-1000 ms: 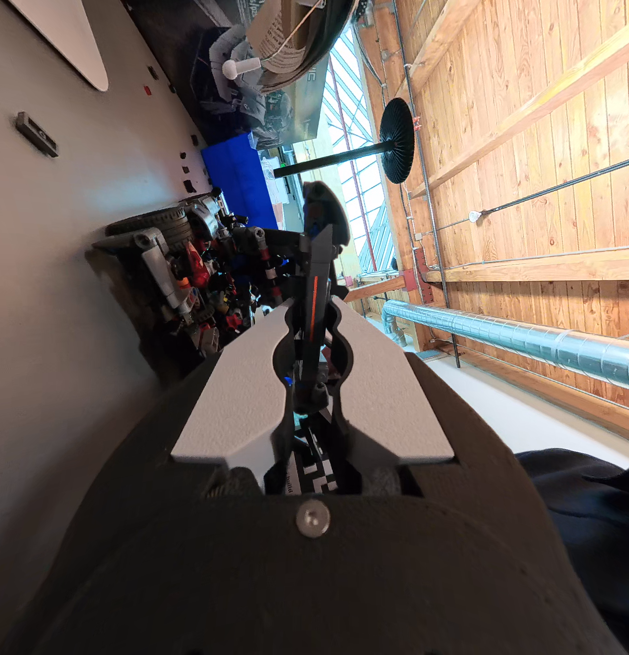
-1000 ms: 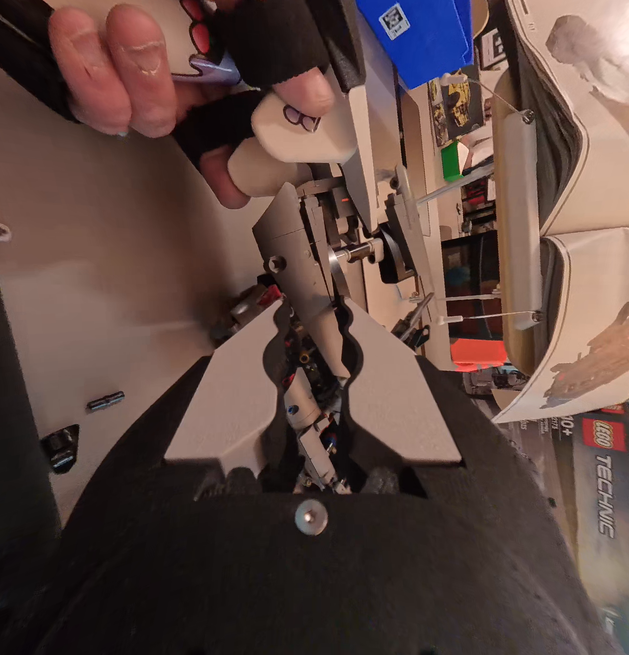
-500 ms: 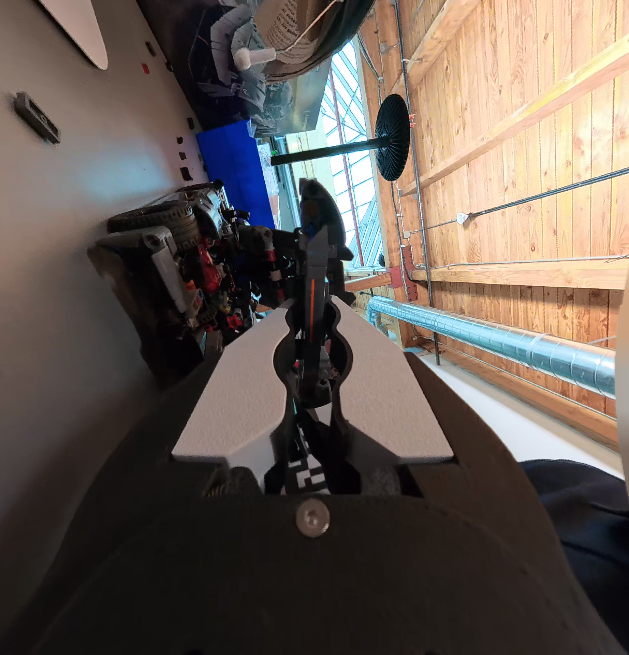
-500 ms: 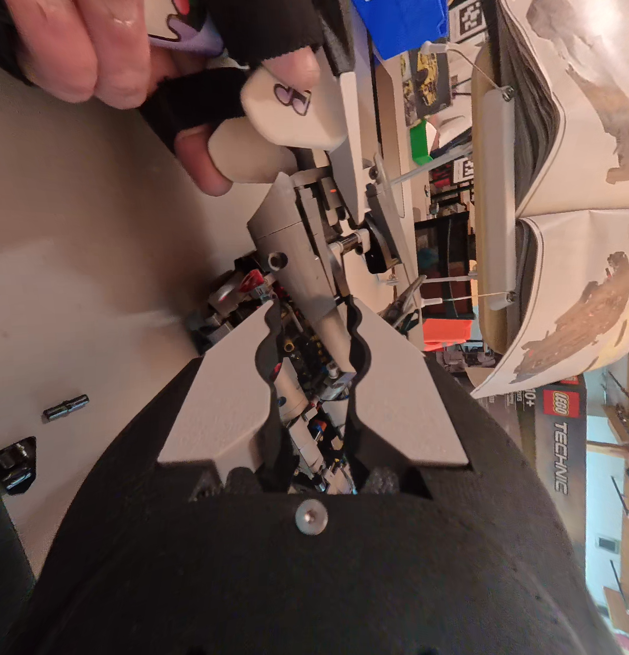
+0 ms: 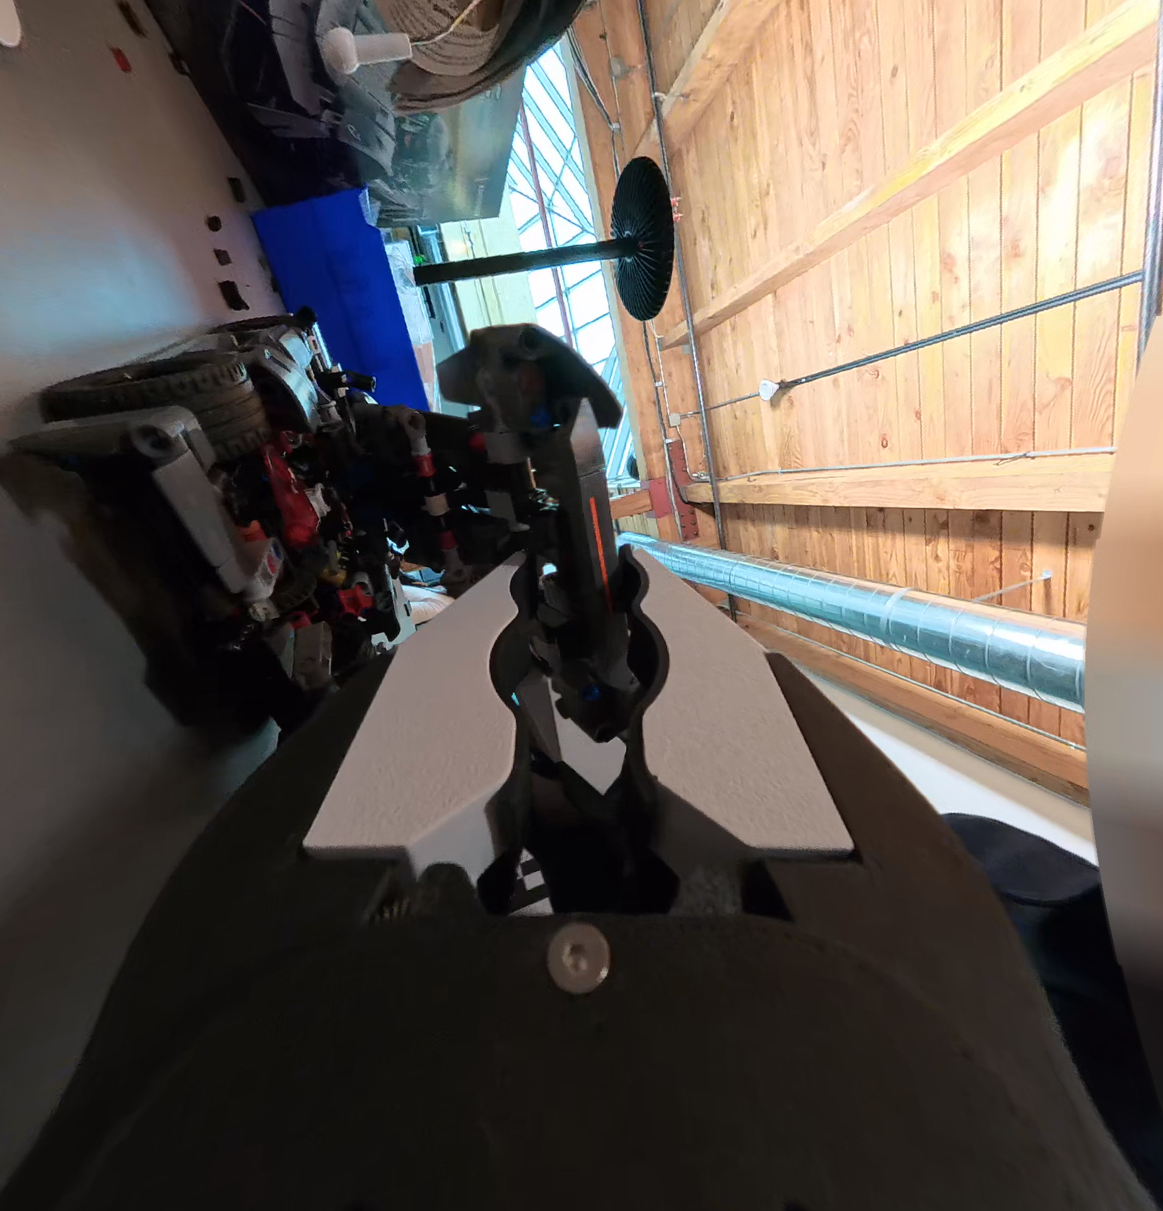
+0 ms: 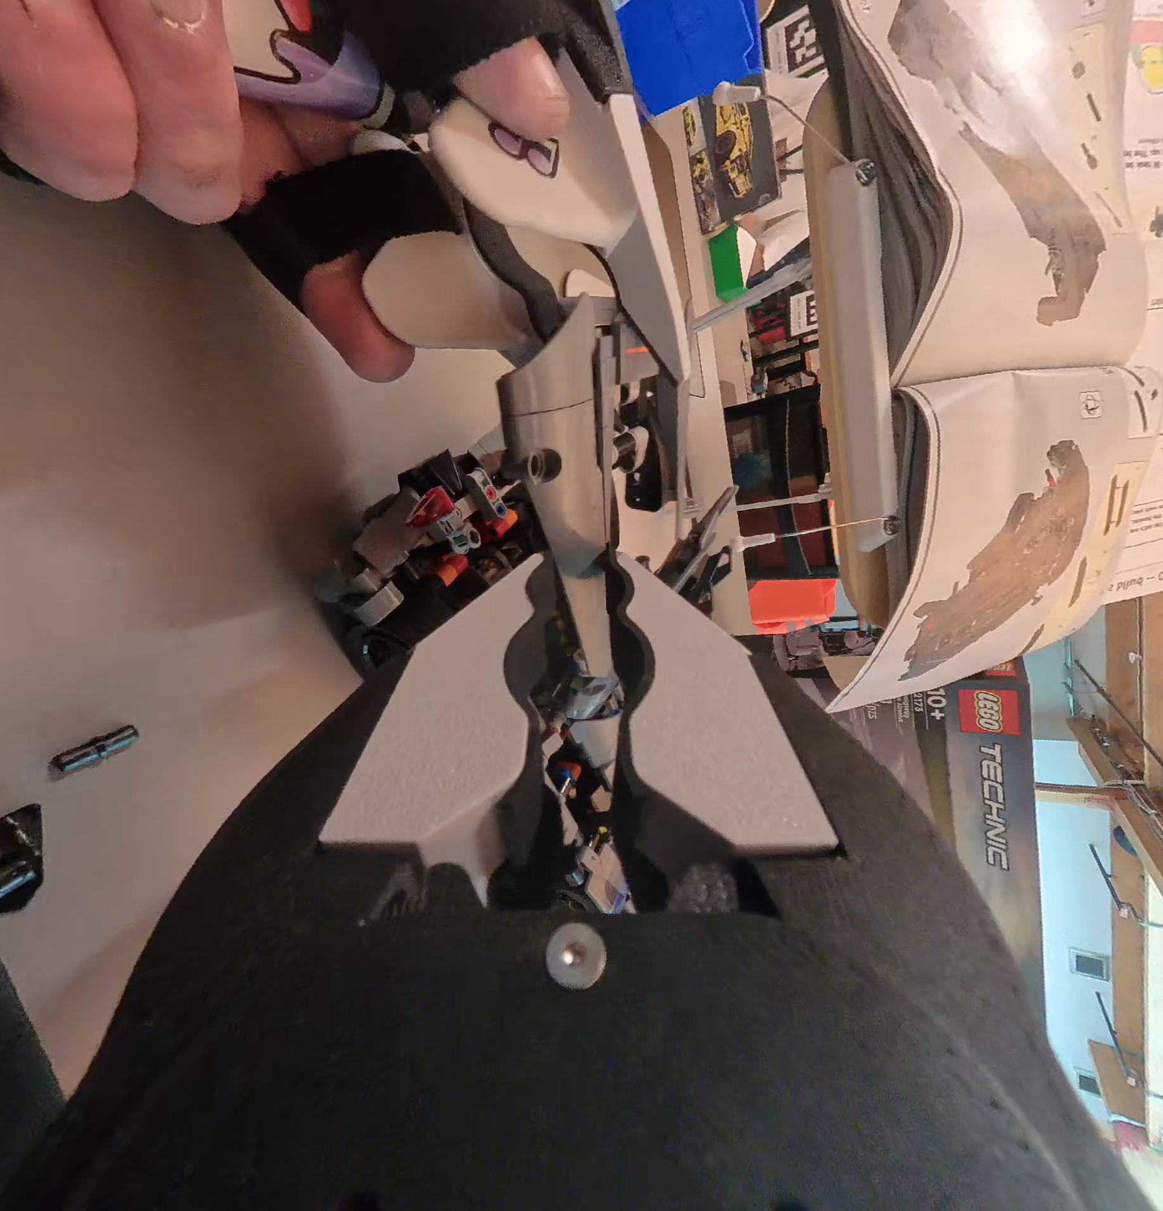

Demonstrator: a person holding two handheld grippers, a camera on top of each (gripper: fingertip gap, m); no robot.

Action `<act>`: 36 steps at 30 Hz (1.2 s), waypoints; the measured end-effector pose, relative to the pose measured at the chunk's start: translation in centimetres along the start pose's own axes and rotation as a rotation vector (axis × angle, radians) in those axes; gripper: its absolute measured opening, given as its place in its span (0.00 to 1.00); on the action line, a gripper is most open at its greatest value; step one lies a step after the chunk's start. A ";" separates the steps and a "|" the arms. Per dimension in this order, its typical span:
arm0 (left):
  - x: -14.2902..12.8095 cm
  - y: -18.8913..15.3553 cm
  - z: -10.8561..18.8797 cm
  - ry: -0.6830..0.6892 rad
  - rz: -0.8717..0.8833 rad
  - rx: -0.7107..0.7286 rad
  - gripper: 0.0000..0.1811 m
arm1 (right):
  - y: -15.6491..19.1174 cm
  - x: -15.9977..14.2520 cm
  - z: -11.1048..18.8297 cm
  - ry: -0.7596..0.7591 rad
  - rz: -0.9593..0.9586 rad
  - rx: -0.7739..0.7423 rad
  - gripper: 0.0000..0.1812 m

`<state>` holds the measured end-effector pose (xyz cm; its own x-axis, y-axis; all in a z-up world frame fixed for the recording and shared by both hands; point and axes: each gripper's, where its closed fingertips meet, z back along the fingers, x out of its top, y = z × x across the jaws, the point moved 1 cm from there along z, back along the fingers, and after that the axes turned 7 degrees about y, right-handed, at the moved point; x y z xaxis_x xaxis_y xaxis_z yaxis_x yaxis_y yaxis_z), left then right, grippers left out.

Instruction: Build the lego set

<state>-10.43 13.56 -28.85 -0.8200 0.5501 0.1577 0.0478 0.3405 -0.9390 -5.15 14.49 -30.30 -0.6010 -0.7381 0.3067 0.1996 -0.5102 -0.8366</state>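
Toy car [image 5: 238, 498], part-built, on the desk [image 5: 74, 262]: grey panel [image 6: 566, 485] clamped by right gripper [image 6: 582, 629], dark panel [image 5: 589, 524] by left gripper [image 5: 575, 629], apparently steadied for joining.

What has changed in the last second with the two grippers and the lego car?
No grip changed. The left gripper stays shut on the dark panel, which now tilts slightly in its view. The right gripper stays shut on the grey panel; the car and the black pin on the table shifted right in its view, so the gripper itself moved. The hand holding the other gripper looks nearer.
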 end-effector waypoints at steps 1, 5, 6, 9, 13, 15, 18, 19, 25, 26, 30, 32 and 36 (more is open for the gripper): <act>0.0 -0.1 -0.1 -0.007 0.004 -0.010 0.13 | -0.1 -0.1 0.1 -0.005 0.003 -0.005 0.06; -0.2 0.3 -0.1 -0.007 -0.009 0.010 0.11 | -0.3 -0.3 0.1 -0.018 0.001 -0.004 0.06; -0.1 0.3 -0.1 -0.012 0.018 -0.009 0.11 | -0.3 -0.3 0.0 -0.017 -0.006 0.001 0.07; -0.3 0.4 -0.2 -0.033 0.027 0.008 0.10 | -0.2 0.2 0.1 -0.045 -0.027 0.012 0.10; -1.2 0.3 -1.1 -0.026 0.048 -0.001 0.10 | 0.2 0.3 0.1 -0.048 -0.024 0.016 0.16; -1.2 0.4 -1.1 -0.042 0.055 -0.005 0.10 | -0.1 0.3 0.1 -0.048 -0.011 -0.005 0.12; -1.2 0.2 -1.2 -0.051 0.055 -0.013 0.10 | -0.5 0.4 0.3 -0.065 -0.007 -0.028 0.09; -1.1 0.0 -1.2 -0.056 0.046 -0.013 0.11 | -0.7 0.4 0.4 -0.071 -0.006 -0.046 0.07; -1.3 -0.4 -1.0 -0.066 0.012 0.013 0.13 | -0.8 0.7 0.3 -0.095 -0.016 -0.044 0.06; -1.2 -0.4 -0.8 -0.076 0.007 0.014 0.14 | -0.8 0.7 0.4 -0.098 -0.020 -0.046 0.06; -0.8 -0.3 0.4 -0.111 -0.033 0.058 0.16 | -0.8 0.1 0.2 -0.090 -0.035 -0.049 0.07; -0.7 -0.7 0.8 -0.134 -0.017 0.047 0.17 | -0.9 -0.1 0.3 -0.093 -0.034 -0.049 0.07; -1.7 0.2 -0.2 -0.062 -0.009 0.144 0.22 | -0.8 -0.2 0.3 -0.097 -0.023 -0.054 0.07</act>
<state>-8.89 12.85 -29.29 -0.8540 0.4976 0.1516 -0.0388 0.2297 -0.9725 -4.96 14.91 -29.54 -0.5267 -0.7672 0.3662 0.1428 -0.5045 -0.8515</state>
